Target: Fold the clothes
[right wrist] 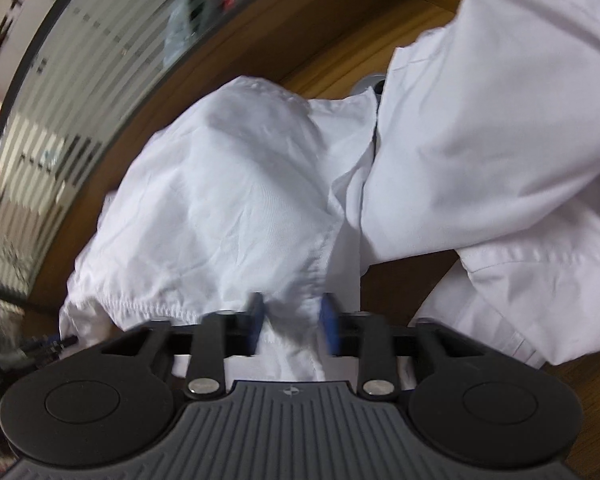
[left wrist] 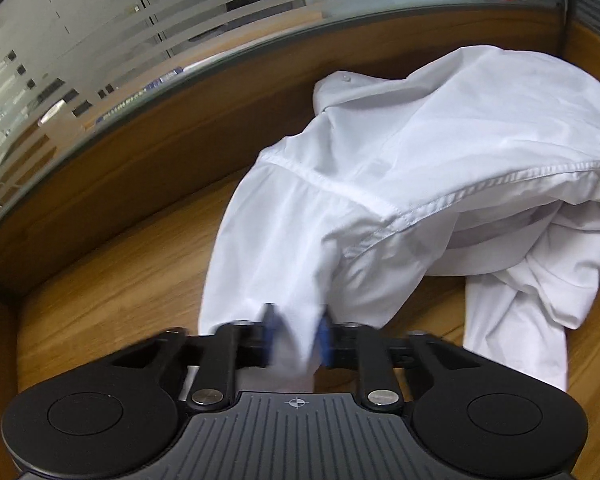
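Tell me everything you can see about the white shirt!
The white shirt is thin woven cloth with stitched seams and a small button near its collar. It lies crumpled and bunched, not folded yet, on a wooden table beside a striped glass wall. Part of it is puffed up; a loose part trails toward the table's near edge. The left gripper and the right gripper each pinch a fold of it between blue pads.

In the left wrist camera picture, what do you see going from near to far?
Left gripper shut on cloth → white shirt → bare wooden table → wooden back ledge → striped glass wall.
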Tool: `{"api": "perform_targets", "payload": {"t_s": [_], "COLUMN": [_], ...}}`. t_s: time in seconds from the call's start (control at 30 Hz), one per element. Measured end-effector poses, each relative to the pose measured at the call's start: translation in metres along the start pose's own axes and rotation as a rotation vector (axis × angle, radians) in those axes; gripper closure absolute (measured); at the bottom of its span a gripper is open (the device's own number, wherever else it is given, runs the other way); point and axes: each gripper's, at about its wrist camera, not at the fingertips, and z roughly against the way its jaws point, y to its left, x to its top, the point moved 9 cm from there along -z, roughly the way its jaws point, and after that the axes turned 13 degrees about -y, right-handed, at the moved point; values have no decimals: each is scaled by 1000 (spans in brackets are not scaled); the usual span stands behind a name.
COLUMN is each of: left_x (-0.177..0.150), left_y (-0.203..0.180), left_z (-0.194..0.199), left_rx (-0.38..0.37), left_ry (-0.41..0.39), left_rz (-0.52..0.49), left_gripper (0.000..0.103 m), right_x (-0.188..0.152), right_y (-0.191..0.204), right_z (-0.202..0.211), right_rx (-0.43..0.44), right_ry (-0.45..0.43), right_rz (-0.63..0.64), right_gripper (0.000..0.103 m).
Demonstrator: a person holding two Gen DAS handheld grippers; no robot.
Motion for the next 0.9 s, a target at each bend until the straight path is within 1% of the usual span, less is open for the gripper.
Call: {"api": "perform_targets", "payload": {"t_s": [0.03,0.1,0.2,0.27,0.33,0.47,0.57,0.6,0.7,0.73,0.8,0.9], "left_x": [4,20,52,78,106,157,181,180,173,171,144,95], "left_y": [1,8,24,36,50,80,112,124,162,175,197,225], "left_z": [2,8,17,24,31,53,73,77,86,89,89,71], "left_rx": [8,35,67,78,91,111,109,106,97,94,106,127], "left_ry": [-16,-67,-150,-209,-274,-406,-488,-492,-496,-498,-457,-368], "left_rz": [-3,6,37,61,79,116,166,191,268,293,323,323], "left_gripper": [99,99,99,99,99,99,99,99,99,99,99,99], "right_x": [1,9,28,46,63,86,90,88,61,45,4,-64], "right_y": [1,5,21,38,63,122,174,192,251,270,302,336], "right_z": [0,4,20,36,55,96,138,153,185,190,188,166], "right_rx": [11,20,53,97,150,237,334,365,447,476,512,534], "right_ry": [2,-24,-92,-156,-222,-338,-427,-452,-480,-468,-411,-303], "right_rz": [-17,-15,3,10,45,131,152,169,277,299,348,396], "right_gripper": [91,94,97,98,99,100,100,100,100,100,100,100]}}
